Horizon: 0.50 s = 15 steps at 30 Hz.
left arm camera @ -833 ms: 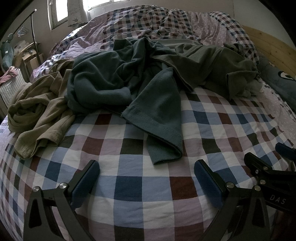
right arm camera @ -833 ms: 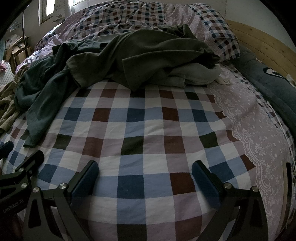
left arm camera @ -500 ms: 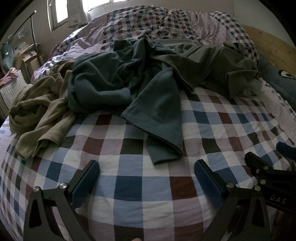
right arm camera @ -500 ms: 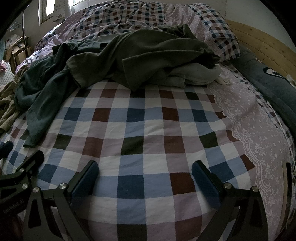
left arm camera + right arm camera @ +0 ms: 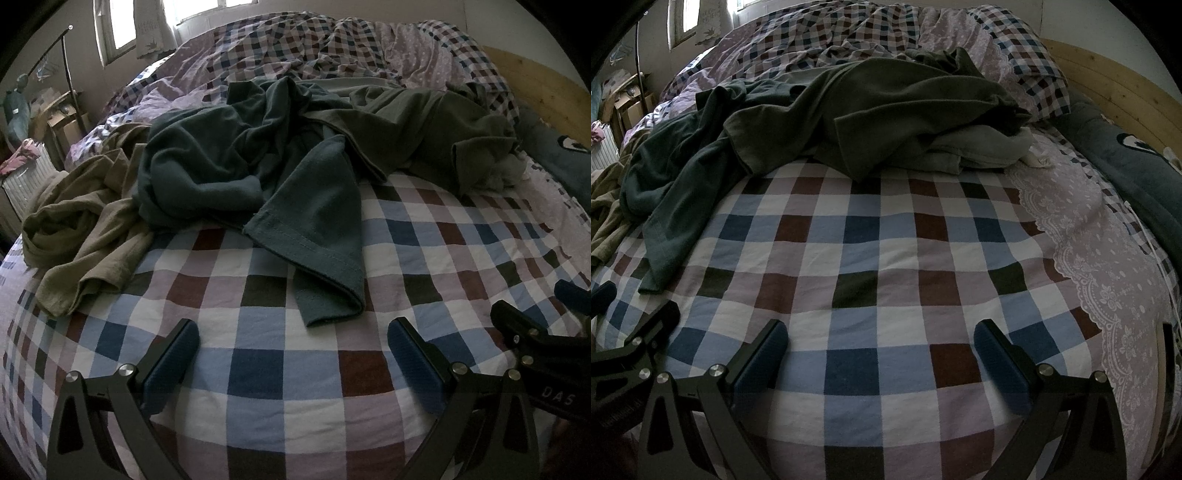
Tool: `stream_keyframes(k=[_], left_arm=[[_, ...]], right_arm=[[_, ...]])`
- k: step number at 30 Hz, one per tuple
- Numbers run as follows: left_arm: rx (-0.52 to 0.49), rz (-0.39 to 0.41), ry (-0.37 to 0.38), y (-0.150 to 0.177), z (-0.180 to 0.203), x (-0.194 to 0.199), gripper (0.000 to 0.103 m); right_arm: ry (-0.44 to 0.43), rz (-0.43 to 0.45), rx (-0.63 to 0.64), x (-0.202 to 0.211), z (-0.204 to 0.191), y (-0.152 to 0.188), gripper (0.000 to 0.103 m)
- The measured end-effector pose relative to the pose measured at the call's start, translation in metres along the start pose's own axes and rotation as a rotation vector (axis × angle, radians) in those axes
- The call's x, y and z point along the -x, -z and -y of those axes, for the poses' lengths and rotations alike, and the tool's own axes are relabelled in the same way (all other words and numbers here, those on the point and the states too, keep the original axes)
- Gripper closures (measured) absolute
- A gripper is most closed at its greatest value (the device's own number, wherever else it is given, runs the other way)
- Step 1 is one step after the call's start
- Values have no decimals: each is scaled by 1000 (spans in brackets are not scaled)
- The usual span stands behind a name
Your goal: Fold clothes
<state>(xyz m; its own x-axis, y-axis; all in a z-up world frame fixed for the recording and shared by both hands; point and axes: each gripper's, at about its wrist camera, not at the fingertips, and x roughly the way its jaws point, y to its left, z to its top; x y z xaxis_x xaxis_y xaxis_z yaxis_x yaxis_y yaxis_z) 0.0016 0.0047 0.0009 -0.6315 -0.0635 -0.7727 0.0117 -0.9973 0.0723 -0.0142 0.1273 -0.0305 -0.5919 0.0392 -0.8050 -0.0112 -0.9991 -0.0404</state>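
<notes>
A crumpled dark teal shirt (image 5: 236, 173) lies on the checked bed sheet (image 5: 280, 373), one sleeve (image 5: 325, 266) reaching toward me. An olive green garment (image 5: 417, 133) lies behind it to the right, and a khaki garment (image 5: 85, 229) lies at the left. My left gripper (image 5: 293, 354) is open and empty, just short of the teal sleeve end. My right gripper (image 5: 881, 356) is open and empty over bare sheet (image 5: 871, 258), with the olive garment (image 5: 886, 110) and teal shirt (image 5: 672, 192) farther back.
A rumpled checked duvet (image 5: 314, 48) fills the back of the bed. A wooden headboard (image 5: 1108, 85) and a dark cushion (image 5: 1137, 173) run along the right. A pale garment (image 5: 979, 151) lies under the olive one. Boxes and a rack (image 5: 62, 110) stand at the left.
The left wrist view has shifted slightly, so the clothes sit a little farther right in the frame. The right gripper has barely moved. Both grippers stay open.
</notes>
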Motion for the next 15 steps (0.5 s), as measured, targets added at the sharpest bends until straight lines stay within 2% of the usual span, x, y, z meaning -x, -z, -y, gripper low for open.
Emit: stream_keyframes(k=[4,12,15], left_arm=[[13,-6,18,-1,-4,-1,0],[46,-20,98,0,-18,1,0],[86,6,190,-3,-34,5,0]], right_arm=[[-21,-6,-14,-4,5,-1,0],[-69,-14,-26,-7,13,-3,0],[-92,-15,-28,-7,18,-5,0]])
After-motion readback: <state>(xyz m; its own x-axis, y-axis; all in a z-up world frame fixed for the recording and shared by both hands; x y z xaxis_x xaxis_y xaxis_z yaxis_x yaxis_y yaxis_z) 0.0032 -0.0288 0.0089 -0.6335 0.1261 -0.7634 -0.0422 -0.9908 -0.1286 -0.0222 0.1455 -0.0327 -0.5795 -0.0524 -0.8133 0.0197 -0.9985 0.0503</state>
